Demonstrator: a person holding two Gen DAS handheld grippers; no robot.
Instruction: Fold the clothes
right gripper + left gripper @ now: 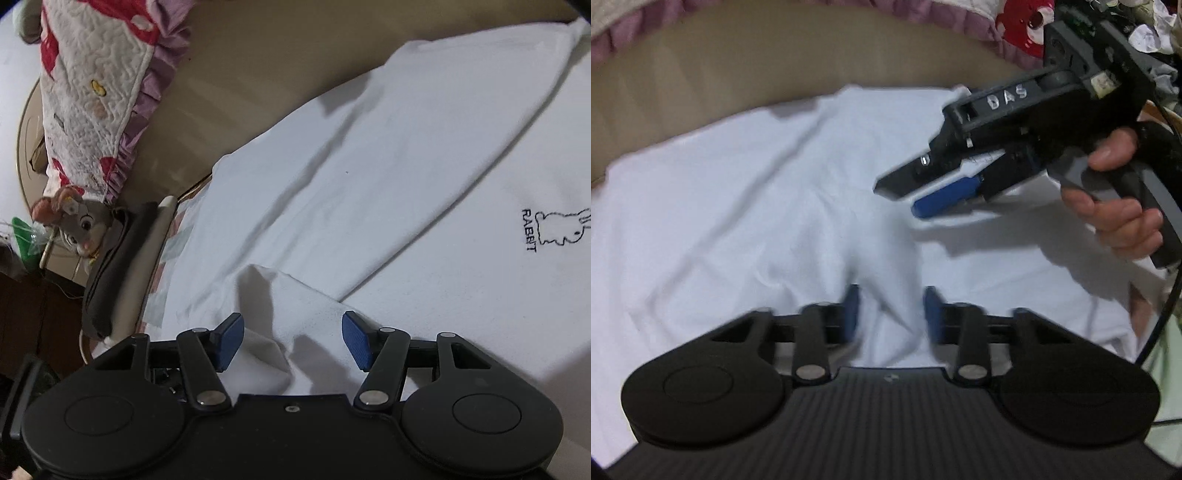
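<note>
Though blurred in the left wrist view, seems to show the left gripper (891,295) pinching a raised ridge of the white shirt (738,184) between its blue fingers (931,314), with creases running out from the pinch. Cannot be called a firm hold from that frame alone.

Spread across the tan bed (701,74) and filling most of both views. Rabbit print (554,229) near the right edge of the right wrist view. Long creases slanting from lower left to upper right there, probably along the shirt's length.

Right gripper (292,320) with fingers spread, touching no cloth. Held in a hand (1115,192) and hovering just above the shirt, up and to the right of the left gripper.

Worth noting for the coming move: a lifted flap of shirt (266,288) directly ahead of the right fingers, in line with the gap between them, its edge running away from the camera. Nearer the right hand than the left, so probably a short push forward and down, then a squeeze, before carrying the fold over.

Quilt (92,74) and plush toy (77,225) well off to the side.
</note>
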